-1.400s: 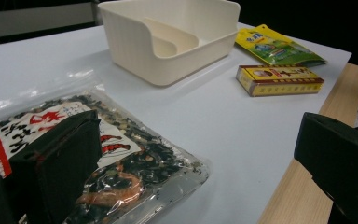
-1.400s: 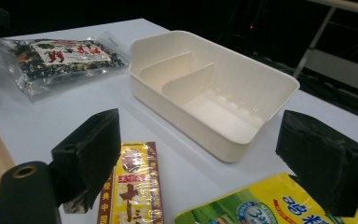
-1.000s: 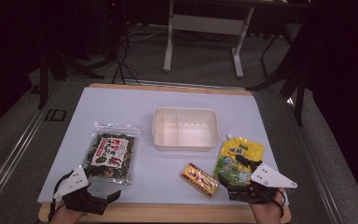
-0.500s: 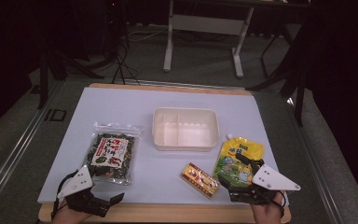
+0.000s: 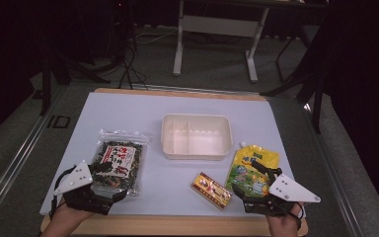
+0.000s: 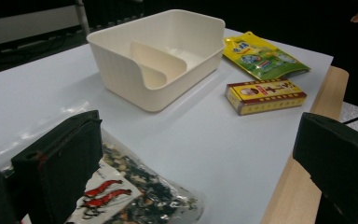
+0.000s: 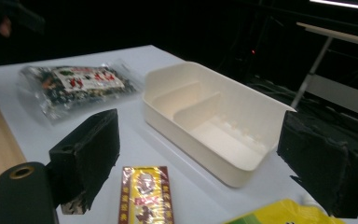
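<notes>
At the near left of the bench (image 5: 143,106), seaweed packet (image 5: 119,161) lying flat, long axis running 12 to 6, its near edge under the left gripper (image 5: 109,181) with fingers spread wide. Off at 3 o'clock, right gripper (image 5: 256,183), fingers likewise spread and empty, over the yellow pouch (image 5: 253,164), well apart from the packet.

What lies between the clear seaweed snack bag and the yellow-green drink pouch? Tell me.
In the high view, the small yellow-red box lies between the seaweed bag and the drink pouch, on the white table.
</notes>
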Demonstrator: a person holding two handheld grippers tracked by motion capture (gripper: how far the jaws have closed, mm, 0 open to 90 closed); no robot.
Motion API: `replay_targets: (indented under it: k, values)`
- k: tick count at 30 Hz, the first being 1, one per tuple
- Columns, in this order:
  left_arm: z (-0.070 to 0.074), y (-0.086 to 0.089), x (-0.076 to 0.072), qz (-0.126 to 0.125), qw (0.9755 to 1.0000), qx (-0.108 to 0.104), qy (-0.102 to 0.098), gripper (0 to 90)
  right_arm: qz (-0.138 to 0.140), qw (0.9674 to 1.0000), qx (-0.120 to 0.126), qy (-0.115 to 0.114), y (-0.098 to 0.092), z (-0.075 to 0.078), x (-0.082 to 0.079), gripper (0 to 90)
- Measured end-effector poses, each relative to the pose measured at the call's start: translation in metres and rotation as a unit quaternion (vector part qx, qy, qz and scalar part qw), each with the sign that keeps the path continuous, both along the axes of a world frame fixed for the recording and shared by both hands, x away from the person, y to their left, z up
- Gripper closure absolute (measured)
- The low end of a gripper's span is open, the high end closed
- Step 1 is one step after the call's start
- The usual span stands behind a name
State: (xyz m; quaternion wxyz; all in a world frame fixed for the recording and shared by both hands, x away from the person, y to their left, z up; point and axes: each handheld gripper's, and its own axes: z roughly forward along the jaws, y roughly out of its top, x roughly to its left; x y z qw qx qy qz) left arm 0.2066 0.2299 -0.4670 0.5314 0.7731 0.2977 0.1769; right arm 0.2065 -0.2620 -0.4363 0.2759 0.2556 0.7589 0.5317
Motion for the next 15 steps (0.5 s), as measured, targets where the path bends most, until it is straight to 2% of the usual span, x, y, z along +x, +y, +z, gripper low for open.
replay_targets:
  k: [2, 3, 5, 8, 15]
  values:
    - [0.006, 0.004, 0.005, 0.009, 1.0000, -0.001, -0.001, 1.6, 0.013, 0.9998, 0.012, -0.010, -0.001, 0.000, 0.001, 13.5]
    - [0.008, 0.006, 0.008, 0.014, 0.9999, -0.002, -0.005, 1.6, 0.015, 0.9998, 0.015, -0.005, 0.000, 0.000, 0.001, 14.5]
    - [0.014, 0.010, 0.013, 0.018, 0.9998, -0.005, -0.008, 2.6, 0.012, 0.9998, 0.007, -0.013, 0.001, 0.001, 0.000, 17.1]
    - [0.021, 0.016, 0.021, 0.023, 0.9997, -0.007, -0.008, 2.6, 0.006, 0.9999, 0.000, -0.014, 0.005, 0.002, -0.003, 14.8]
    - [0.029, 0.026, 0.039, 0.041, 0.9991, -0.010, -0.001, 2.7, 0.023, 0.9997, 0.008, -0.009, 0.007, 0.003, -0.001, 14.2]
